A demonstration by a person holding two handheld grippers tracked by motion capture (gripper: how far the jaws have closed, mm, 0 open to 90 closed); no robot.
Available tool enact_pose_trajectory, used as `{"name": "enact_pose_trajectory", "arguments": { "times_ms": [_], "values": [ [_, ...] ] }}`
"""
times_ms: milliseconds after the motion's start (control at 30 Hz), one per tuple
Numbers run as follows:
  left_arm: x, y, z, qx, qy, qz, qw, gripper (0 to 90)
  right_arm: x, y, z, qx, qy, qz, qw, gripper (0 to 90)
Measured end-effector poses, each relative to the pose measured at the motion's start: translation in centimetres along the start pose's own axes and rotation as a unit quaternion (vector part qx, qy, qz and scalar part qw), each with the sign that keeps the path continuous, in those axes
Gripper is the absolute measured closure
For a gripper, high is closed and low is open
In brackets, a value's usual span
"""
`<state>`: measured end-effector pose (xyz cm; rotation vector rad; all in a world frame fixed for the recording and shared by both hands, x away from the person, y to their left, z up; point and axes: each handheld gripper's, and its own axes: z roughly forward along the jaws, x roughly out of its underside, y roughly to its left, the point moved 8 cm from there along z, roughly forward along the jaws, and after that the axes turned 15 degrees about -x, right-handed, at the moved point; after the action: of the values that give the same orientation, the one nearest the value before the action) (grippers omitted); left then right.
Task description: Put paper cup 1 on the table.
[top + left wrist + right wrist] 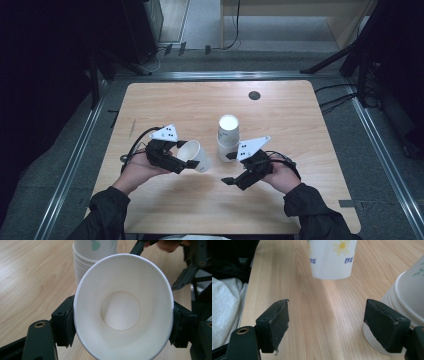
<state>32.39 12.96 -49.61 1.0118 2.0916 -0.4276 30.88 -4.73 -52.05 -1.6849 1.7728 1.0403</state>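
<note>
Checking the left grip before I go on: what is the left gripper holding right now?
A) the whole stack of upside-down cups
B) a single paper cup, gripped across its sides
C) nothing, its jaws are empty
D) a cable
B: in the left gripper view the left gripper has its pads pressed on both sides of one paper cup, apart from the stack of cups.

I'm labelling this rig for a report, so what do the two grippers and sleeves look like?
Each hand-held gripper, left and right, is black with two blocky, worn-edged jaws, a pale three-cornered plate with dark dots on top and a black trailing cable. The person's sleeves are dark.
</note>
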Motion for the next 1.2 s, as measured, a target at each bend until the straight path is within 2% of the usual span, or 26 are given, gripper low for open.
{"name": "enact_pose_trajectory", "arguments": {
  "times_ms": [67,100,233,367,500,667,733,800,1033,1133,1200],
  "values": [
    [0.1,0.3,0.1,-0.006,0.004,0.000,1.0000,24.5,0.1,0.0,-0.1,0.004,0.001,0.002,1.0000,21.0],
    [0.3,0.7,0.2,-0.011,0.011,-0.001,0.9999,24.5,0.3,-0.3,-0.2,0.017,0.006,0.013,0.9998,21.3],
    [0.7,1.3,0.3,-0.023,0.018,-0.001,0.9996,24.5,0.7,-0.7,-0.5,0.032,0.010,0.020,0.9992,21.3],
    [1.2,2.0,0.3,-0.033,0.032,0.002,0.9990,24.4,0.8,-1.0,-0.6,0.033,0.008,0.030,0.9989,21.3],
    [2.2,3.1,0.5,-0.044,0.052,-0.006,0.9977,24.4,0.9,-0.9,-0.4,0.032,0.013,0.029,0.9990,21.3],
    [3.3,4.9,0.6,-0.077,0.078,-0.008,0.9940,24.3,1.1,-0.8,-0.2,0.028,0.019,0.029,0.9990,21.3],
    [3.5,5.3,0.6,-0.082,0.080,-0.010,0.9934,24.3,1.1,-0.8,-0.2,0.027,0.020,0.029,0.9990,21.3],
    [3.8,5.9,0.6,-0.097,0.086,-0.017,0.9914,24.3,1.2,-0.8,-0.3,0.028,0.019,0.030,0.9990,21.3],
    [4.5,7.2,0.4,-0.116,0.097,-0.024,0.9883,24.3,1.4,-0.7,-0.2,0.024,0.025,0.033,0.9988,21.2],
    [5.0,8.0,0.4,-0.127,0.105,-0.029,0.9859,24.0,1.5,-0.7,-0.1,0.023,0.028,0.032,0.9989,21.2],
    [5.2,8.2,0.4,-0.130,0.108,-0.029,0.9852,24.0,1.5,-0.7,-0.1,0.023,0.028,0.031,0.9989,21.2]
  ]
}}
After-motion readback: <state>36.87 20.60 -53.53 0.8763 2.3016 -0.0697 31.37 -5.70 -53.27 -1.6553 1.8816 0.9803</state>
